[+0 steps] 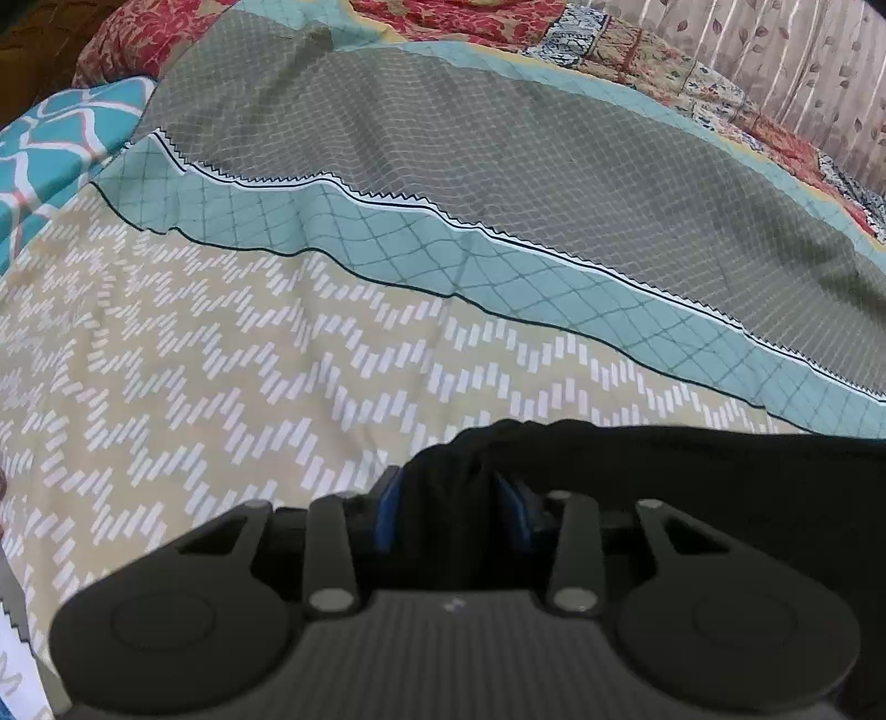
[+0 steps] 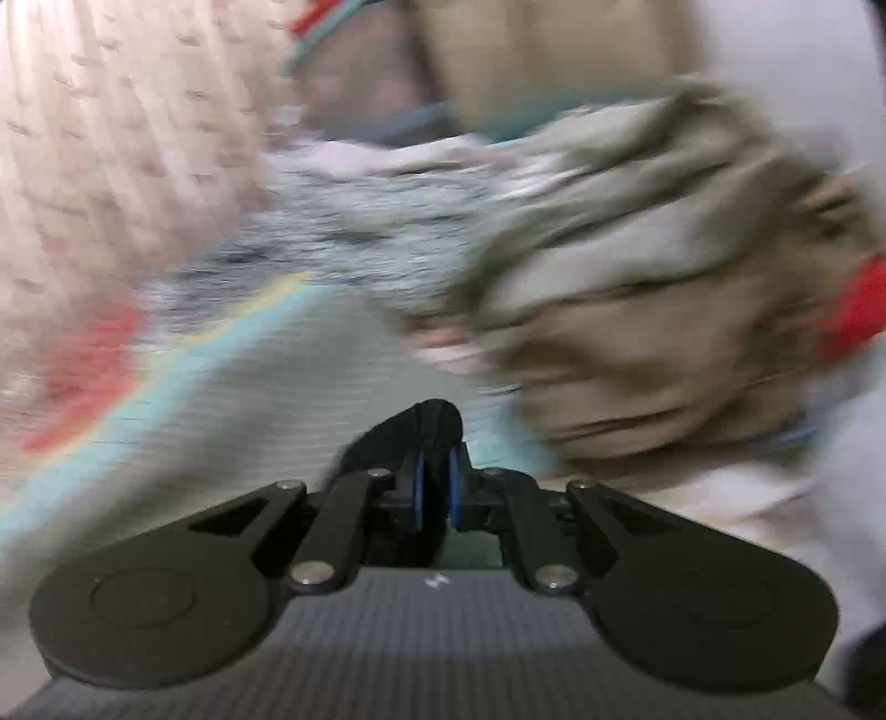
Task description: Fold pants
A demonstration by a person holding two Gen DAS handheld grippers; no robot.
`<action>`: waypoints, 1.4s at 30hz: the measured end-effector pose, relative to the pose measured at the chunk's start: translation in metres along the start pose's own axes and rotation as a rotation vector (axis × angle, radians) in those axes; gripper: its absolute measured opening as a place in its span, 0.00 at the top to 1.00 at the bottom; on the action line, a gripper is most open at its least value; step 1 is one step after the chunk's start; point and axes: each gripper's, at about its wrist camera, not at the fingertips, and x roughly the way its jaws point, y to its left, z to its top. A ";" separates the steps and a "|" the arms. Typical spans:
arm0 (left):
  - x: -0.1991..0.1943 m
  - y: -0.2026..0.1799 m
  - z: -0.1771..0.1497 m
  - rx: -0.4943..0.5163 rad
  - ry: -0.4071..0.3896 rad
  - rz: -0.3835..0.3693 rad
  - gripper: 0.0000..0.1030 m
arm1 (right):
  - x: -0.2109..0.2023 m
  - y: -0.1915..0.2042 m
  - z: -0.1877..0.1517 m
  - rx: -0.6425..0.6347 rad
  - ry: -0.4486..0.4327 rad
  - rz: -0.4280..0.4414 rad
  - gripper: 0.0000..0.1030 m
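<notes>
We are observing a bedspread (image 1: 232, 354) lying across most of the left wrist view, its beige chevron panel giving way to a teal lattice band and then a grey gridded panel further back. The near beige area is lying flat and bare, offering open room ahead and to the left of the gripper. At the far edge a red floral quilt (image 1: 465, 22) is bordering the bedspread, with a leaf-patterned curtain (image 1: 775, 55) hanging behind it at upper right. A teal trellis-print pillow (image 1: 50, 149) is sitting against the bedspread's left edge.

We are noting the black pants (image 1: 720, 471) lying along the lower right of that view, their upper edge running level across the beige panel. The left gripper (image 1: 451, 515) is gripping a bunched fold of this cloth between its blue pads (image 1: 387, 515), jaws standing partly apart around the thickness of fabric.

In the right wrist view everything beyond the tool is smeared by motion. We are making out a crumpled beige heap of cloth (image 2: 664, 277) standing close ahead on the right, crowding that side, while flatter grey bedding is lying open to the left. The right gripper (image 2: 434, 490) is pinching a small dark fold of the pants (image 2: 426, 426), jaws drawn nearly together on it.
</notes>
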 end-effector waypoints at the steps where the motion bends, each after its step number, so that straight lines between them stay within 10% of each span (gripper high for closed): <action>1: 0.000 -0.001 0.000 0.006 -0.002 0.004 0.66 | 0.007 -0.010 -0.003 -0.008 0.059 -0.035 0.84; 3: 0.000 -0.001 0.000 0.004 -0.002 0.006 0.66 | 0.020 -0.022 -0.010 -0.020 0.188 -0.048 0.76; 6: -0.002 0.002 0.001 -0.018 0.000 -0.011 0.66 | 0.004 -0.031 -0.014 -0.008 0.113 -0.095 0.36; 11: -0.005 0.005 0.003 -0.026 -0.003 -0.031 0.73 | -0.005 -0.031 -0.025 -0.027 0.087 -0.147 0.36; 17: -0.012 0.008 0.001 -0.035 -0.019 -0.065 0.76 | 0.000 -0.050 -0.046 -0.164 0.274 -0.109 0.36; 20: -0.015 0.008 -0.001 -0.028 -0.026 -0.072 0.76 | -0.026 -0.064 -0.037 -0.132 0.227 -0.148 0.46; 25: -0.020 0.005 -0.002 -0.026 -0.041 -0.073 0.76 | -0.054 -0.022 -0.007 -0.186 0.119 0.028 0.52; 33: -0.020 0.002 -0.003 -0.034 -0.035 -0.065 0.76 | 0.066 0.061 -0.025 -0.191 0.472 -0.014 0.42; 35: -0.020 0.003 -0.002 -0.034 -0.035 -0.067 0.78 | 0.070 0.060 -0.026 -0.160 0.429 -0.032 0.60; 36: -0.021 0.003 -0.002 -0.032 -0.038 -0.069 0.80 | 0.070 0.061 -0.024 -0.162 0.408 -0.031 0.95; 42: -0.022 -0.003 0.005 -0.045 -0.081 -0.073 0.84 | 0.061 0.062 0.007 -0.030 0.221 0.094 0.94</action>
